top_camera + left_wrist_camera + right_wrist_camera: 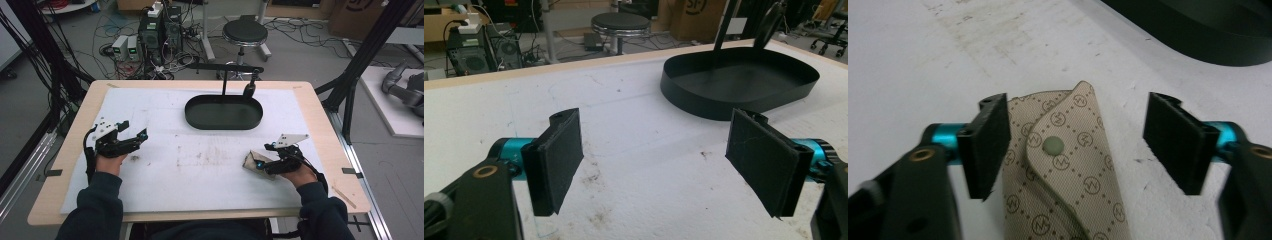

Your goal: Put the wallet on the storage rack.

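Though lying flat, beige monogrammed wallet [1068,170].

Wooden table [320,115] w/ a white, stained sheet [200,165] over most of its top. On the sheet: black oval tray [223,112], ahead of the left gripper's [654,170] wide-apart jaws and off toward the right one. Beige patterned pouch [1068,170] w/ a snap flap lies flat btwn the right gripper's [1078,150] spread jaws, nearer the left one.
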Tool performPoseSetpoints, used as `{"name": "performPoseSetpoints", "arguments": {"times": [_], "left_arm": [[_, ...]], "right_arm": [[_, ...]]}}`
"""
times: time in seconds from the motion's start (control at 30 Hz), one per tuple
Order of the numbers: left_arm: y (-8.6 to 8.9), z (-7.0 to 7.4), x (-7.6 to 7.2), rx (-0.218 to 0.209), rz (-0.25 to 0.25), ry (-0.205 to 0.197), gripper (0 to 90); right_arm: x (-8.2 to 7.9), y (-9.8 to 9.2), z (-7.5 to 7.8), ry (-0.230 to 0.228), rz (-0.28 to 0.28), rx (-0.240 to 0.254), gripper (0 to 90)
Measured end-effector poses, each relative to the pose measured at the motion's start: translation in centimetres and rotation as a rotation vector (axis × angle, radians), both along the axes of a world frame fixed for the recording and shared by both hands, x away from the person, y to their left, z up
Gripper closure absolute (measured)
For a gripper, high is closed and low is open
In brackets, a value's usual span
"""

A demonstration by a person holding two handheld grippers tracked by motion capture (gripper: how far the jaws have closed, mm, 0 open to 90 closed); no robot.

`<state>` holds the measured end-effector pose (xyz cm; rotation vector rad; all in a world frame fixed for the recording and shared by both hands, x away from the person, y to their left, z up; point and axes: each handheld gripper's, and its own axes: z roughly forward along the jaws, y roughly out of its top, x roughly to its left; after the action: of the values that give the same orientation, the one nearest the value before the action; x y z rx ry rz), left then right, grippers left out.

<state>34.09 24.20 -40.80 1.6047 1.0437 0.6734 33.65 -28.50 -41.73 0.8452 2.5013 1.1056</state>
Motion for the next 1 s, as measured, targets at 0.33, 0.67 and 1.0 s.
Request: {"name": "performPoseSetpoints", "arguments": {"times": [0.33,0.67,1.0], "left_arm": [[0.0,0.0,0.0,0.002,0.0,0.0,22.4],[0.0,0.0,0.0,0.005,-0.002,0.0,22.5],[-0.1,0.0,0.0,0.004,-0.003,0.001,22.6]], "right_arm": [[-0.2,1.1,-1.8,0.033,0.053,-0.14,21.3],[0.6,0.3,-1.8,0.046,-0.148,-0.177,35.1],[1.0,-0.9,-2.4,0.079,-0.231,-0.125,28.2]]}}
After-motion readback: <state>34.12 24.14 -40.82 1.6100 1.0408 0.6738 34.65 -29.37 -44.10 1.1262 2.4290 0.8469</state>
